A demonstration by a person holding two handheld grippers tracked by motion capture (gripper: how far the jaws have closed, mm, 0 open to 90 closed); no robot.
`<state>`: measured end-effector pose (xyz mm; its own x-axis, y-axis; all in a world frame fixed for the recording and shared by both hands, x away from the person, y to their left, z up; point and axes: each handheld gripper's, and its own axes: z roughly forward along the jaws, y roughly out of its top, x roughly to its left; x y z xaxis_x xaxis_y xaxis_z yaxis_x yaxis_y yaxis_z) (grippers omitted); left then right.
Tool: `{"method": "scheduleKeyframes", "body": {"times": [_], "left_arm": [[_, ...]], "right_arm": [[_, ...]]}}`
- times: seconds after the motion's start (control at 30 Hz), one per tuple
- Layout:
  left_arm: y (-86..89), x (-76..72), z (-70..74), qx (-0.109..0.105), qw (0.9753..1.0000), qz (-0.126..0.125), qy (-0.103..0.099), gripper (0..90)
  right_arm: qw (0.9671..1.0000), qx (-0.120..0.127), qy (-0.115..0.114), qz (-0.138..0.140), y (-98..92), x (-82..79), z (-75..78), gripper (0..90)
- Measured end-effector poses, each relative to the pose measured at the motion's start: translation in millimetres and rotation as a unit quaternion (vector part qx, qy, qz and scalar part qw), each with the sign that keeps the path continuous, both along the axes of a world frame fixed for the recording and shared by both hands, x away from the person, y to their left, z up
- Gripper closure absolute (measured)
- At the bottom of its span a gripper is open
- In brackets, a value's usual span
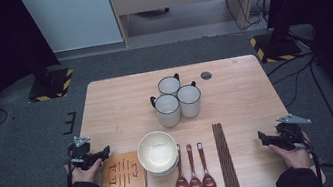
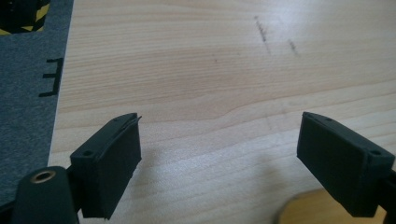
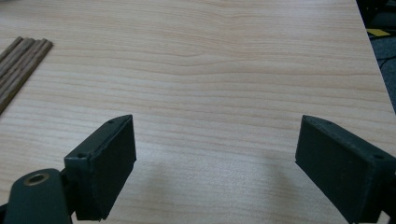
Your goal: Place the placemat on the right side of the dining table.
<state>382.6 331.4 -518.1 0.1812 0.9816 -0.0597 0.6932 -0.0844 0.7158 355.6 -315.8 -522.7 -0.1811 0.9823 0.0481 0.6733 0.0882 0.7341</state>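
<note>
Resting at the near corners of the table [image 1: 119,96], both grippers are holding their jaws spread wide with nothing between them, and neither is touching any of the tableware yet. The left gripper [image 1: 94,155] is sitting just beside the wooden trivet [image 1: 123,175], whose rounded corner is peeking in beside its jaw in the left gripper view [image 2: 303,210]; the stacked bowls [image 1: 157,151] are lying just past that trivet, toward the table's middle. The right gripper [image 1: 269,139] is pointing inward across bare wood toward the chopsticks [image 1: 225,157], a tight bundle whose long axis is running from the near edge toward the far one, so the bundle is lying crosswise to that gripper's line of reach; their far ends are showing at the upper left of the right gripper view [image 3: 21,65]. Three spoons [image 1: 193,175] are lying parallel between bowls and chopsticks, and three mugs [image 1: 175,99] are clustering farther back. By my judgement, the left hand is nearer the trivet and bowls, the right nearer the chopsticks.
</note>
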Motion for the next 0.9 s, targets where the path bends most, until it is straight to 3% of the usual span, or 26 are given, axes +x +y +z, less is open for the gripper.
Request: {"method": "scheduleKeyframes", "body": {"times": [0.27, 0.5, 0.6, 0.9], "left_arm": [[-3.7, -23.6, 16.2, -0.025, 0.9992, 0.002, -0.032, 13.6], [-11.4, -44.4, 20.8, -0.028, 0.999, -0.009, -0.035, 11.1], [-16.6, -51.4, 19.6, -0.015, 0.9991, -0.016, -0.035, 11.3], [-25.7, -61.3, 8.3, -0.003, 0.9997, -0.021, -0.011, 12.1]], "right_arm": [[0.9998, 0.006, -0.006, 0.019, 13.6, -10.9, 13.0, 12.2], [0.999, 0.004, -0.019, 0.042, 30.3, -22.0, 23.1, 12.1], [0.9985, -0.001, -0.023, 0.05, 36.4, -24.5, 25.5, 12.0], [0.997, -0.007, -0.024, 0.073, 49.5, -31.4, 26.8, 11.2]]}}
